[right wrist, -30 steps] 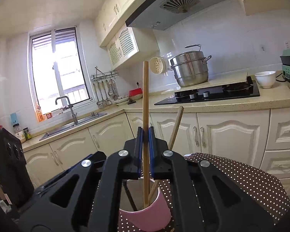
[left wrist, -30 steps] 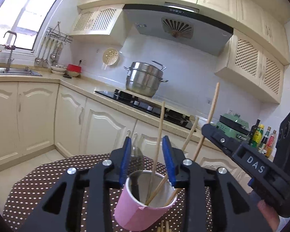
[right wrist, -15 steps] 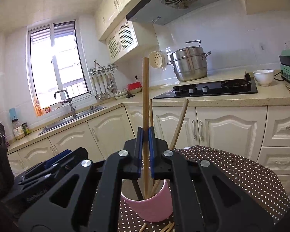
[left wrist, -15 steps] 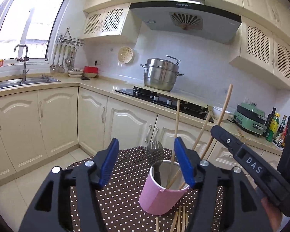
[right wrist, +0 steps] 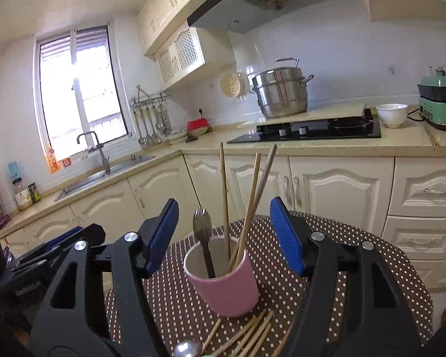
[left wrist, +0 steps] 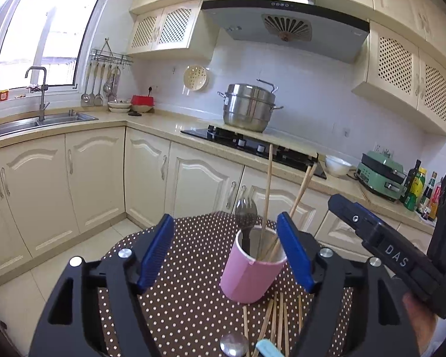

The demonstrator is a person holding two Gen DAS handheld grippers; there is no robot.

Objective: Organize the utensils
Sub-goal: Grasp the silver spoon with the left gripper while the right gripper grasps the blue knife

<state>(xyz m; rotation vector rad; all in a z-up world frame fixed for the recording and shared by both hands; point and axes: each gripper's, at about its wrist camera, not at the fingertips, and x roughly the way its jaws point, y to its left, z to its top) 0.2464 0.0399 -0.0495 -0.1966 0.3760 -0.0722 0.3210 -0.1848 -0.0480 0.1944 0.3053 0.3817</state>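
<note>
A pink cup [left wrist: 251, 270] [right wrist: 224, 279] stands on the brown polka-dot table [left wrist: 178, 291] [right wrist: 336, 279]. It holds a dark metal spork [left wrist: 246, 217] [right wrist: 201, 232] and three wooden chopsticks [left wrist: 269, 190] [right wrist: 224, 193]. Several loose chopsticks [left wrist: 278, 318] [right wrist: 246, 336] and a spoon bowl [left wrist: 234, 342] [right wrist: 188, 348] lie on the table in front of the cup. My left gripper [left wrist: 227, 254] is open and empty, set back from the cup. My right gripper [right wrist: 224, 235] is open and empty, above and behind the cup; it also shows at the right of the left wrist view [left wrist: 380, 238].
A light blue handle tip [left wrist: 267, 348] lies by the loose chopsticks. Behind the table run cream cabinets [right wrist: 339, 190], a black hob [right wrist: 309, 129] with a steel pot [right wrist: 279, 92], a white bowl [right wrist: 392, 114], a green appliance [right wrist: 440, 102] and a sink [left wrist: 29, 122].
My right gripper let go of the chopstick, which now stands in the cup, and opened. Both grippers pulled back from the cup, and the left one opened wider.
</note>
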